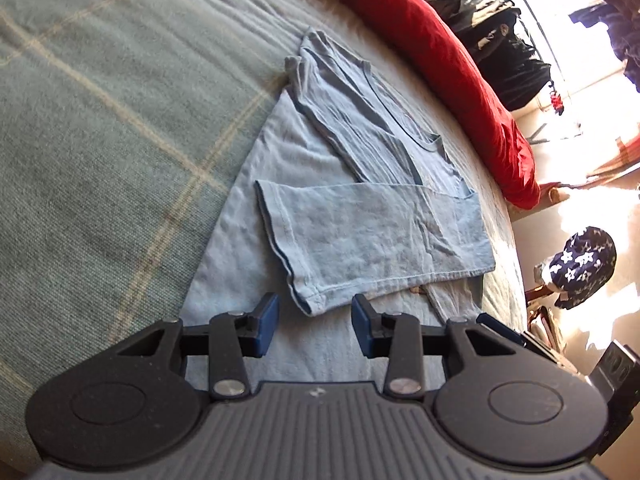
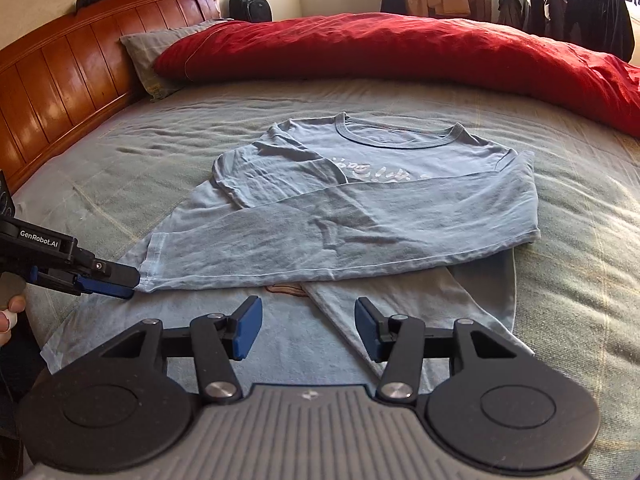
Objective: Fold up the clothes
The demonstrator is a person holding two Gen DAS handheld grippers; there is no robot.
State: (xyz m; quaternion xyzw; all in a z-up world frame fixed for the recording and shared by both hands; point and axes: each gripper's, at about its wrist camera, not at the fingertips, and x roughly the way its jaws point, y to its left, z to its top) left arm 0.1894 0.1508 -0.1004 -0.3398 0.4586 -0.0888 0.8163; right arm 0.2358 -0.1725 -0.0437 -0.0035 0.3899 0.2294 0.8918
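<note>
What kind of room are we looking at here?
Most likely a home bedroom: a bed with a wooden headboard, a red duvet and a pillow, with a light blue shirt laid out on it.

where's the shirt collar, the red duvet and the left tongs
shirt collar [image 2: 400, 136], right wrist view, front of the neckband
red duvet [image 2: 380, 48], right wrist view, middle of its top
left tongs [image 1: 315, 326], left wrist view, midway between the open tips

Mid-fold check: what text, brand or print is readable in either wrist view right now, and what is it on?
"GenRobot.AI": white lettering on the black body of the left gripper, seen in the right wrist view.
Pale print on the chest of the light blue long-sleeve shirt: partly covered by the folded sleeve, unreadable.
Small brownish mark below that sleeve: too small to read.
Nothing else legible.
</note>
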